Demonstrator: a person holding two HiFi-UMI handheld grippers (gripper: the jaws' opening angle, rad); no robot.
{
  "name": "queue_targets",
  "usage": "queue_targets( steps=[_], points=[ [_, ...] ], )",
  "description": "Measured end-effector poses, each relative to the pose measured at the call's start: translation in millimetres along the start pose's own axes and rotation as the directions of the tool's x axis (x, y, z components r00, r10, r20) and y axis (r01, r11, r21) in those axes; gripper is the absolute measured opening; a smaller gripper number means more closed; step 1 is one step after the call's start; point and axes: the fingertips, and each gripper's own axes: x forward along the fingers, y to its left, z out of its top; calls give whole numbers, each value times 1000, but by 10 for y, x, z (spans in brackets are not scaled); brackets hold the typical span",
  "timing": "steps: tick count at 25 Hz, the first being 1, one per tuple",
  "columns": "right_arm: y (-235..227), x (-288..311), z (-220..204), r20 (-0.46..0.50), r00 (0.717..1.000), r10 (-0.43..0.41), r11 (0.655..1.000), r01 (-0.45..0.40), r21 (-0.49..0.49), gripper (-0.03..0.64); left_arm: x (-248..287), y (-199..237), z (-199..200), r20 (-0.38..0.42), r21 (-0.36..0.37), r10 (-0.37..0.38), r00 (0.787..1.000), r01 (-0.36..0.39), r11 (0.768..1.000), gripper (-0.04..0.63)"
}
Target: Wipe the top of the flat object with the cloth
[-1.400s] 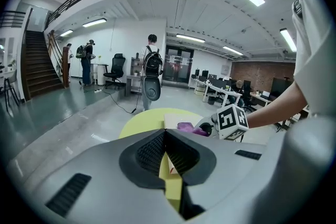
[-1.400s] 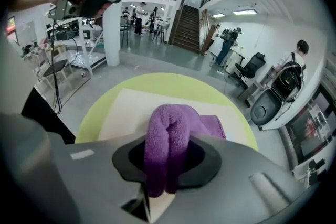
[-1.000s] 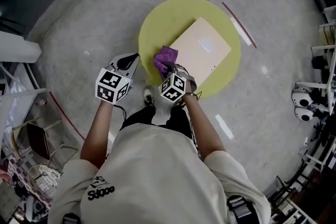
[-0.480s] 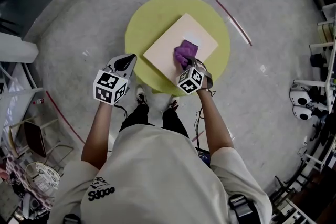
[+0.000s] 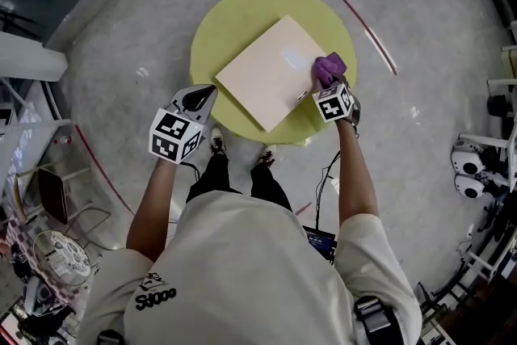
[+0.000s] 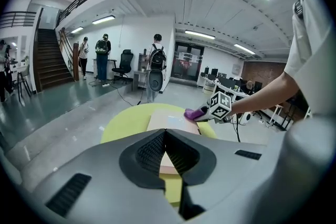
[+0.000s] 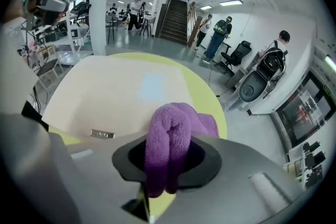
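A flat beige board (image 5: pixel 266 75) lies on the round yellow table (image 5: pixel 234 20). My right gripper (image 5: pixel 325 83) is shut on a bunched purple cloth (image 5: pixel 329 66), which rests at the board's right corner and partly over the table. In the right gripper view the cloth (image 7: pixel 170 139) fills the jaws, with the board (image 7: pixel 115 94) spread out ahead and to the left. My left gripper (image 5: pixel 196 96) hangs off the table's near left edge, shut and holding nothing. Its own view looks across the board (image 6: pixel 169 122) to the cloth (image 6: pixel 192 113).
A small metal clasp (image 7: pixel 102 134) sits on the board's near edge. My feet (image 5: pixel 216 143) stand close to the table. A red line (image 5: pixel 370 25) marks the floor at the right. Equipment (image 5: pixel 472 166) stands far right, shelving (image 5: pixel 32 61) left. People (image 6: pixel 156 68) stand in the distance.
My right gripper has swept the cloth across the board, from its near left corner through the middle to its right corner. The left gripper has stayed in place.
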Motion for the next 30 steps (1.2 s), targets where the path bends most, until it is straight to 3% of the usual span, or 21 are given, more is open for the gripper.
queue_targets(
  steps=[5,10,13,16,20,22,24,27,30],
  points=[
    [222,-44,79,21,1000,22,999,-23,26,89,-63,44,-38,0,-15,27,1000,-27,1000,6],
    [959,-237,206,37,993,115,985,-109,-135,89,-138,140,-59,10,-33,51,999,-50,998,6],
    [1653,-340,410,43,973,229,952,-214,-220,89,-190,274,-99,10,-47,63,998,-63,997,6],
    [2353,-426,606,35,941,337,897,-310,-315,89,-226,361,-118,12,-52,65,998,-64,997,6],
    [2969,-494,786,11,904,427,847,-396,-354,87,-260,465,-102,22,-53,59,998,-58,997,6],
    [3080,-480,787,-2,908,418,852,-393,-345,87,-260,514,-97,28,-51,50,998,-48,998,6],
    [3029,-460,724,-9,925,380,880,-365,-303,89,-241,542,-84,29,-41,35,999,-34,999,6],
    [2774,-497,608,16,940,340,926,-331,-181,90,-155,542,-31,24,-17,-4,1000,4,1000,6],
    [2499,-601,539,91,943,320,947,-318,-35,97,-57,510,21,18,9,-62,998,61,998,6]
  ],
)
